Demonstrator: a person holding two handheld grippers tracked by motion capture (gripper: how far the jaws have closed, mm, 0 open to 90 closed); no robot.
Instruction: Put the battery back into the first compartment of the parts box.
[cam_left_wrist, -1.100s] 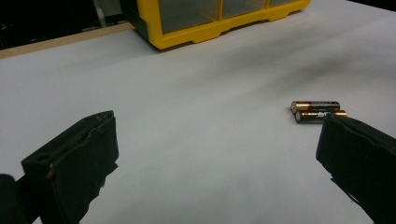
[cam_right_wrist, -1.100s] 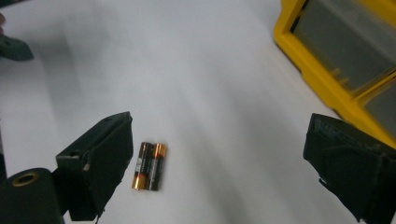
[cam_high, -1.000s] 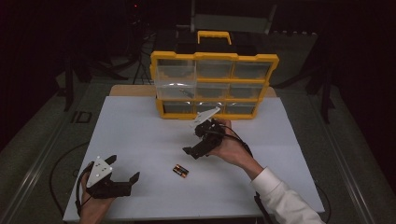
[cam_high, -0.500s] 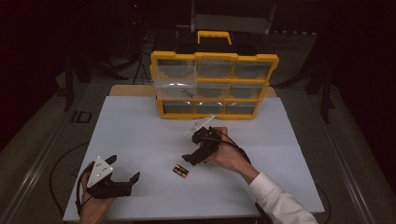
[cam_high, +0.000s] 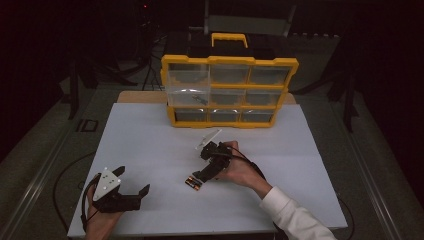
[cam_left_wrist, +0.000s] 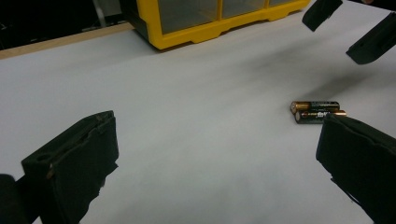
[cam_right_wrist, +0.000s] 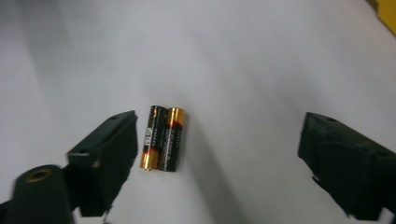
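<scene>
Two AA batteries (cam_high: 192, 183) lie side by side on the white tabletop (cam_high: 145, 140). My right gripper (cam_high: 199, 176) points down at them from the right and hovers just above. In the right gripper view the batteries (cam_right_wrist: 163, 138) lie between the jaws, close to the left one, and my right gripper (cam_right_wrist: 223, 123) is open. Its jaws have just been closing a little, and the pads press on nothing. My left gripper (cam_high: 132, 181) rests open near the front left edge. The left gripper view shows the batteries (cam_left_wrist: 317, 112) ahead of its right jaw, with my left gripper (cam_left_wrist: 219, 126) holding nothing.
A yellow drawer organizer (cam_high: 230, 90) with a handle stands at the back of the table, its left middle drawer (cam_high: 187, 91) pulled out. Its base (cam_left_wrist: 196, 23) shows ahead in the left gripper view. Dark stands and cables surround the table.
My right gripper has come down and toward the batteries from nearer the organizer. The left gripper and the batteries have stayed in place.
</scene>
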